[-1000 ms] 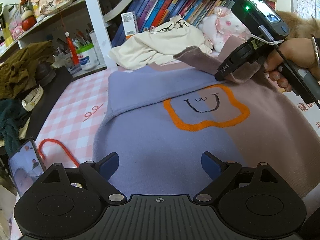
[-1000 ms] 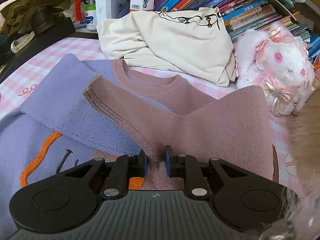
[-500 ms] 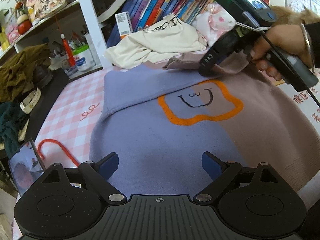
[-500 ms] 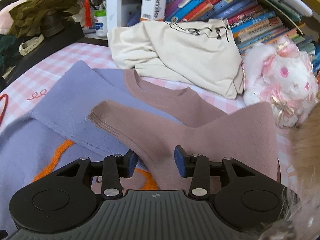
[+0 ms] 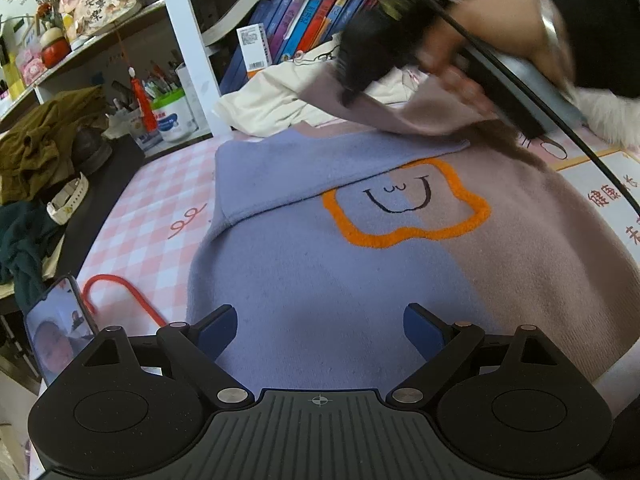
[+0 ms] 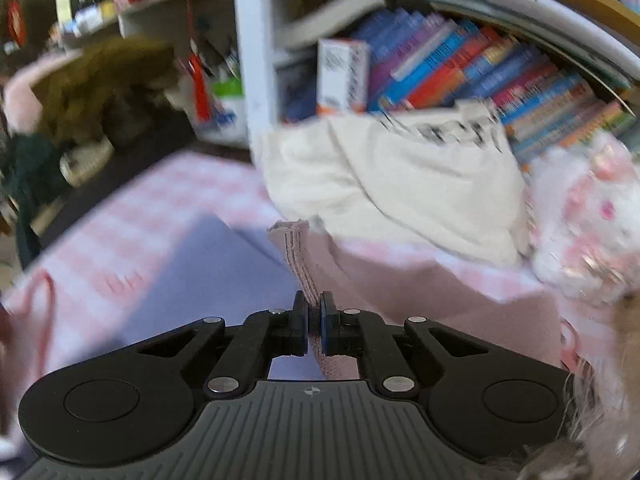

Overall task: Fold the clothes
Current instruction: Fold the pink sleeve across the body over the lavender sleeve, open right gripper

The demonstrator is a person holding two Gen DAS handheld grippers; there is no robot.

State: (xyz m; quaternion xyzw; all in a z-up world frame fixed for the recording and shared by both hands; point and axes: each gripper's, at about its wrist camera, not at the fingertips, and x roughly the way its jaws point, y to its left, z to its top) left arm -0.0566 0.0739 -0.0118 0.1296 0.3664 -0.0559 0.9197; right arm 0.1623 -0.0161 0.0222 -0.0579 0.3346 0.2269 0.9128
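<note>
Sweater (image 5: 360, 280) sleeve cuff (image 6: 298, 256) sits clamped between the right fingers (image 6: 315, 320), which just closed; left fingers (image 5: 320, 332) gape apart. Draw the sleeve across flat.

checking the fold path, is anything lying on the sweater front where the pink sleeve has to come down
Nothing visible does. The right tongs are shut on the pink sleeve, lifted above the sweater. The blue sleeve already lies folded across the chest; the left tongs hover open near the hem.

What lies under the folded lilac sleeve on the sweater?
Under the lilac sleeve lies the sweater's chest; the orange outline starts just below its edge. The neckline there is covered.
</note>
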